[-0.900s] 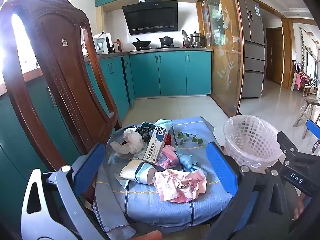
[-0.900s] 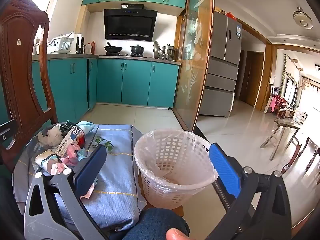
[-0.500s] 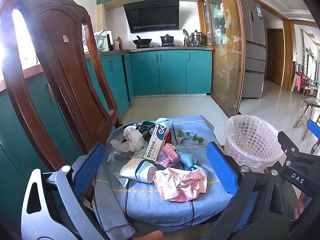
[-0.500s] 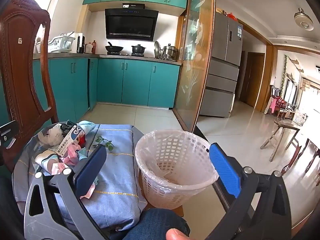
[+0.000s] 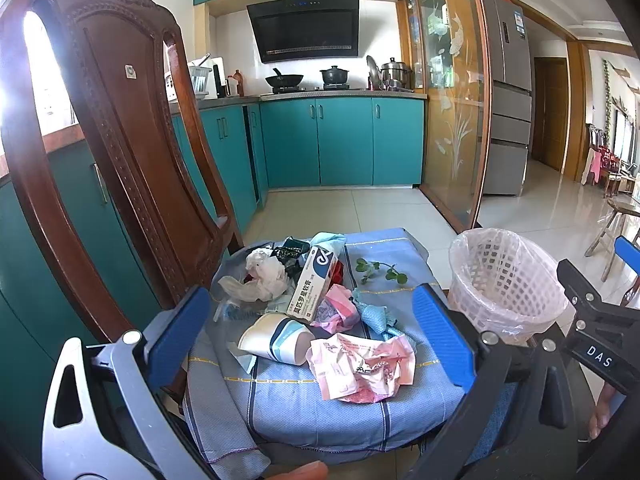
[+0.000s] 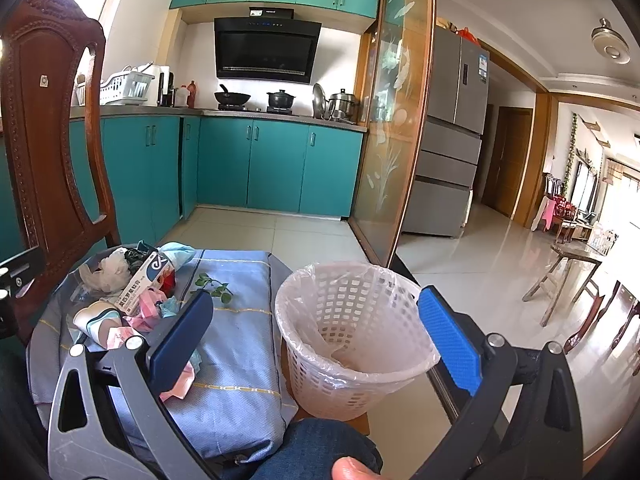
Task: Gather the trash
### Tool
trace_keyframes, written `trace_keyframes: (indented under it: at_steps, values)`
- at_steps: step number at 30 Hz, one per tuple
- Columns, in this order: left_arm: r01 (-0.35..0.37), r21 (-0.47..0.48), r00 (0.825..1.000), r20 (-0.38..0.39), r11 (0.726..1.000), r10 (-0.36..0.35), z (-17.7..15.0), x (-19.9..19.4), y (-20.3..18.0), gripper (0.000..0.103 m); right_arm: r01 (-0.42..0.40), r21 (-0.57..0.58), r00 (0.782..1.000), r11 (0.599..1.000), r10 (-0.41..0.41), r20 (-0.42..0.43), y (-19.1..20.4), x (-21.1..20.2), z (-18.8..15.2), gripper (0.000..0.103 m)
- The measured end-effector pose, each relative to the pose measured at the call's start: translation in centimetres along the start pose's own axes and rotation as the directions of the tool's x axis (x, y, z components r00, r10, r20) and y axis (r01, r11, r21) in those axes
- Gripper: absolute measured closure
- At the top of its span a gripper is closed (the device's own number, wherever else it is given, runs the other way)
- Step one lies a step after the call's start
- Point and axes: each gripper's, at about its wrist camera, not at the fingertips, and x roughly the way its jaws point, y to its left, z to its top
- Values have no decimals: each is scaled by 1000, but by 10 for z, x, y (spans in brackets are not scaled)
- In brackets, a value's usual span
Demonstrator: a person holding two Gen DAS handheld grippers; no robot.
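A heap of trash lies on a blue cloth spread over a chair seat: a crumpled pink wrapper, a paper cup on its side, a white medicine box, white tissue and a green sprig. My left gripper hangs open just in front of the heap, with nothing between its blue pads. To the right stands a white lattice wastebasket lined with a clear bag. My right gripper is open in front of the basket, empty.
A carved wooden chair back rises at the left, close to my left gripper. Teal kitchen cabinets and a glass sliding door stand behind. A person's knee shows at the bottom. Tiled floor stretches to the right.
The left wrist view has shifted slightly, with the trash heap sitting a little higher and nearer. The right gripper has hardly moved. Both stay open.
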Motion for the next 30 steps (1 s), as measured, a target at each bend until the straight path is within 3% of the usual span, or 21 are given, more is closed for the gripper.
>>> trace_keyframes:
  at_steps: [15, 30]
  values:
    - [14, -5, 1000, -11, 1000, -14, 1, 4, 0, 2, -60, 25, 998, 998, 60, -7, -1, 6, 2, 2]
    - [24, -16, 1000, -17, 1000, -24, -2, 3, 3, 2, -61, 17, 998, 998, 62, -2, 1, 1, 3, 2]
